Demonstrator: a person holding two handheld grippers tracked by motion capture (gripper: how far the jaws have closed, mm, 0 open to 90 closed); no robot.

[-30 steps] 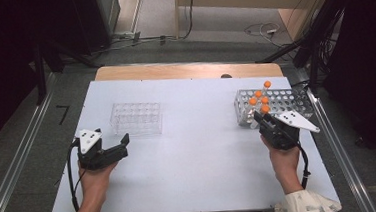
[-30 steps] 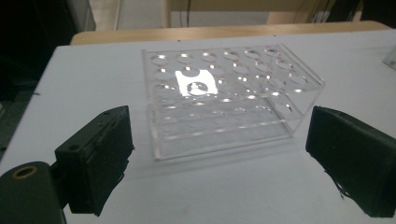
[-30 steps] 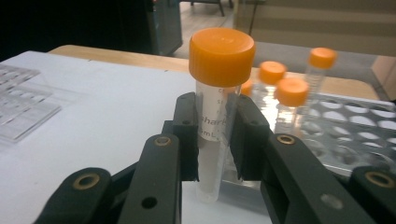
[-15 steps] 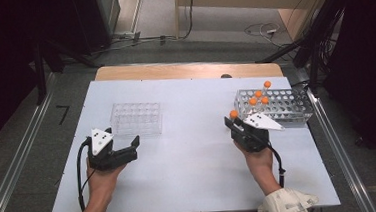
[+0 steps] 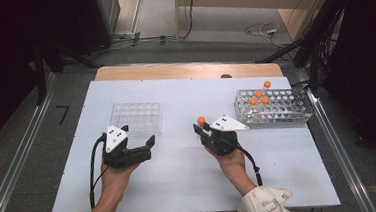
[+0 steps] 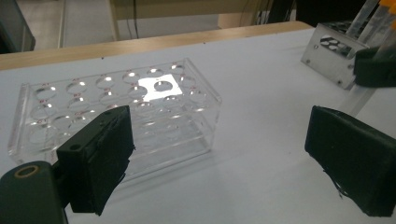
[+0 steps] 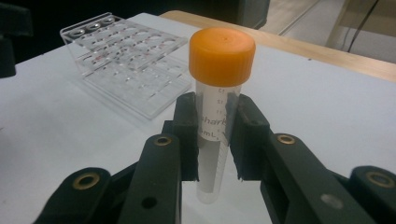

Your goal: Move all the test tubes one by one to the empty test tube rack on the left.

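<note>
A white table (image 5: 181, 186) bears a clear rack (image 5: 136, 117) and a metal rack (image 5: 276, 112).

1. A white worktop (image 5: 181, 186) with a wooden strip (image 5: 173, 71) along its far edge.
2. A grey floor (image 5: 160, 27) beyond, with loose cables (image 5: 266, 30).
3. Metal rails (image 5: 11, 183) flank both sides.
</note>
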